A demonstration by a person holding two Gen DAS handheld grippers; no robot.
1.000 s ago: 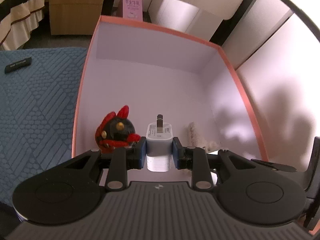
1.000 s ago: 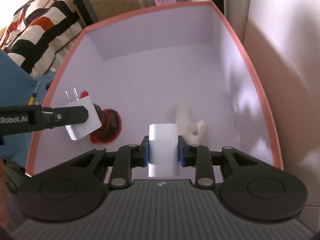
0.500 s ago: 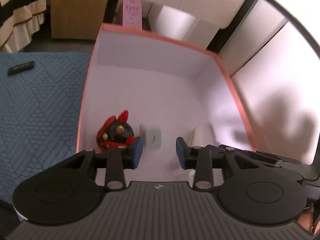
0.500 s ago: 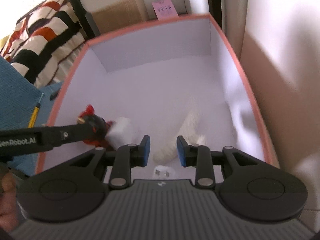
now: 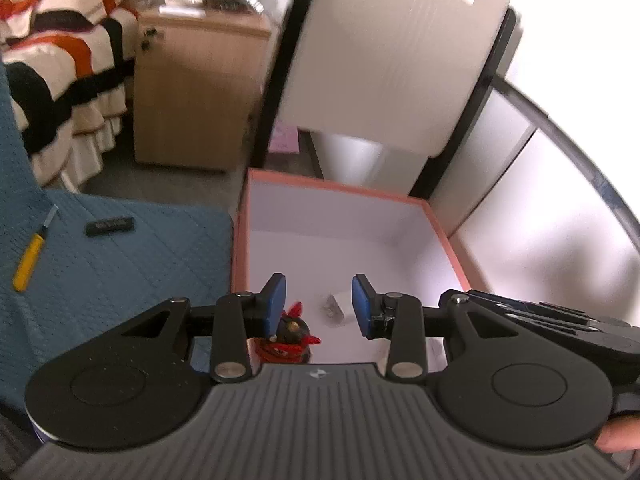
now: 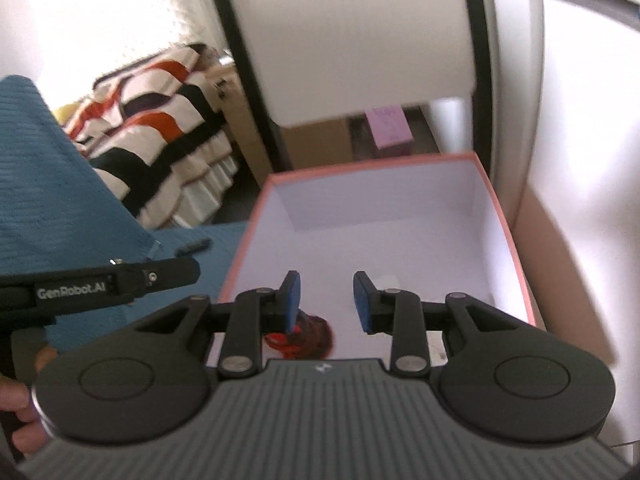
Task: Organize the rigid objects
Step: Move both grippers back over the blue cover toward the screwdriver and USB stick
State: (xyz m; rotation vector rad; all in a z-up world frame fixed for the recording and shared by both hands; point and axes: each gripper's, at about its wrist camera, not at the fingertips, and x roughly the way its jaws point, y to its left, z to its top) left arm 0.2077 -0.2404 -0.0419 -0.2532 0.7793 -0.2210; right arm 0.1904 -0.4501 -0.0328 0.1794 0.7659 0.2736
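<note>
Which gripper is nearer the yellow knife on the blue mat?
Left. The left gripper hangs by the box edge beside the mat holding the knife; the right gripper is farther over the box.

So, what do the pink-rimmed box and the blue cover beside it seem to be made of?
The box: probably stiff cardboard, with a matte white inside, thin flat walls and sharp folded corners. The blue cover: quilted fabric, judging by its stitched diamond pattern and soft, rounded edge.
</note>
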